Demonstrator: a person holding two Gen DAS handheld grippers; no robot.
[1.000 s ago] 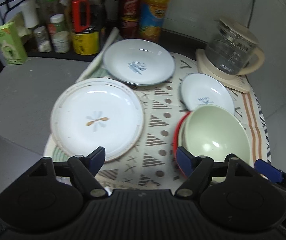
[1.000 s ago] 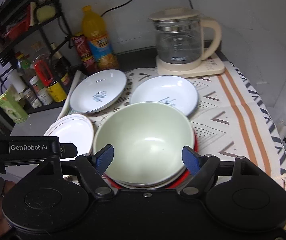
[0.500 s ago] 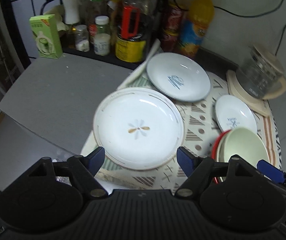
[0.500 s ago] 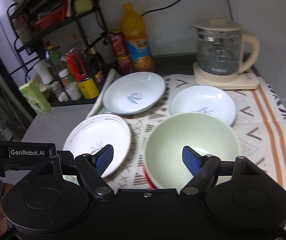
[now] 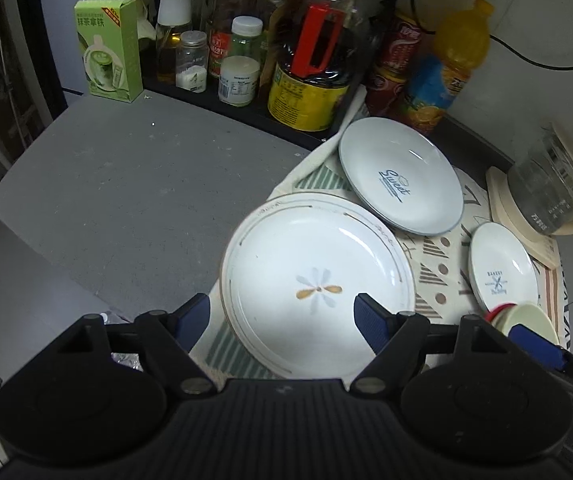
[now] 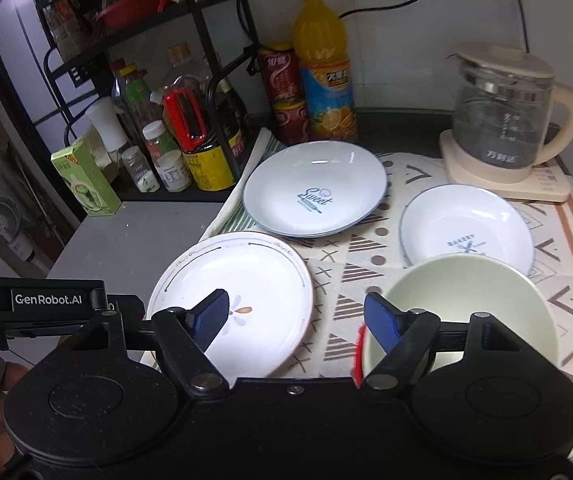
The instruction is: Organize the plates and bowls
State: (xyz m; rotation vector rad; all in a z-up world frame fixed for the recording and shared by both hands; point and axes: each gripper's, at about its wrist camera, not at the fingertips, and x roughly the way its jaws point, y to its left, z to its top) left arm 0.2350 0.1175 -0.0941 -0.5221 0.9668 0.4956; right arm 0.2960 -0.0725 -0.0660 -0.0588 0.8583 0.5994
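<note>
Left wrist view: left gripper (image 5: 280,314) empty, jaws apart, hovering over the near rim of the flower plate (image 5: 316,282) at frame centre. "Sweet" plate (image 5: 400,174) upper right, small "Bakery" plate (image 5: 502,266) right, green bowl (image 5: 526,318) at lower right. All lie singly on the surface (image 5: 126,196).

Right wrist view: right gripper (image 6: 296,320) empty, jaws apart, between flower plate (image 6: 254,280) and green bowl (image 6: 462,300), which sits in a red one (image 6: 357,350). Judgement: bowls nested; plates not yet stacked.
</note>
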